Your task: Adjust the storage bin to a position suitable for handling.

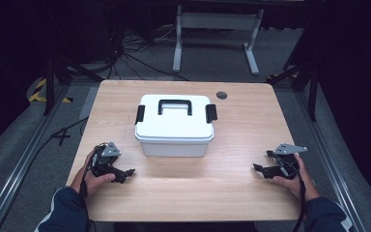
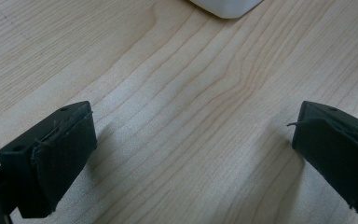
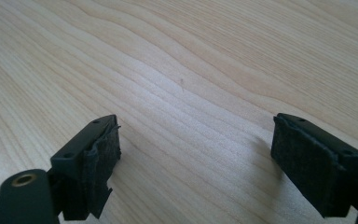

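Observation:
A white plastic storage box [image 1: 175,125] with a black handle [image 1: 175,106] and two black side latches stands lid-down-shut in the middle of the wooden table [image 1: 241,130]. My left gripper [image 1: 124,174] rests on the table at the front left of the box, held in a hand, jaws wide apart and empty. In the left gripper view a rounded corner of the box [image 2: 226,7] shows at the top, beyond the left gripper [image 2: 193,149]. My right gripper [image 1: 260,170] rests at the front right, open over bare wood; the right gripper [image 3: 196,158] holds nothing.
A round dark grommet [image 1: 221,95] sits in the tabletop behind the box. Beyond the table stand a white desk frame [image 1: 216,36] and loose cables [image 1: 125,53] on grey floor. Metal rails run along both sides of the table.

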